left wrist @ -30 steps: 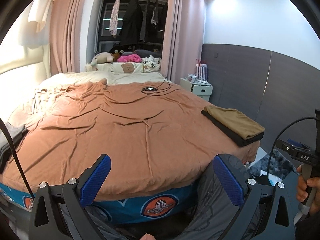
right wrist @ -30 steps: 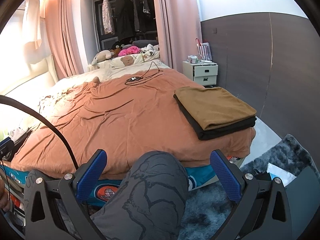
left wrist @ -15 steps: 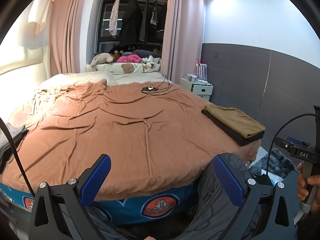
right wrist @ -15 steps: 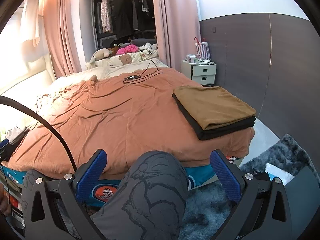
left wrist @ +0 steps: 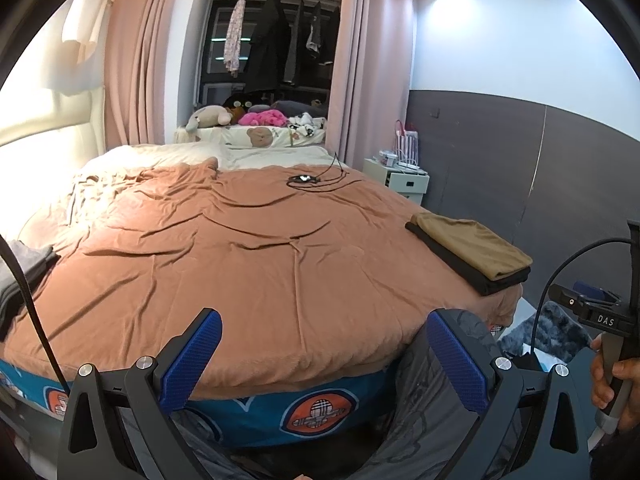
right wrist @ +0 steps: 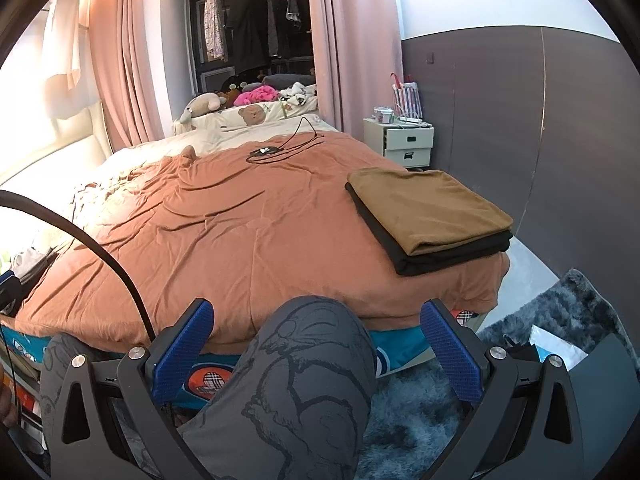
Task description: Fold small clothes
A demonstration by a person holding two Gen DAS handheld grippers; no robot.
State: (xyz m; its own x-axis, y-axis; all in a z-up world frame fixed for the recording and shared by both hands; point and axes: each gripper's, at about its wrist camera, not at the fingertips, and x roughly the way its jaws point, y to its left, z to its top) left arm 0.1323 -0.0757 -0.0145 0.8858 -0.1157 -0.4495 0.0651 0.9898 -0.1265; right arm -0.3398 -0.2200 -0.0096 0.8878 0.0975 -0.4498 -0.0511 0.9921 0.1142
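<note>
A folded tan garment lies on a folded black one at the bed's near right corner; the stack also shows in the left wrist view. A grey garment pile sits at the bed's left edge. My left gripper is open and empty, held off the foot of the bed. My right gripper is open and empty above my grey-trousered knee. The right gripper's handle shows at the left wrist view's right edge.
The bed has a wrinkled brown cover. A black cable and small device lie far on it. Plush toys line the head. A white nightstand stands right of the bed, a dark shaggy rug on the floor.
Both views drifted slightly; the folded stack sits a touch further right in the left wrist view. Both grippers stay open and empty.
</note>
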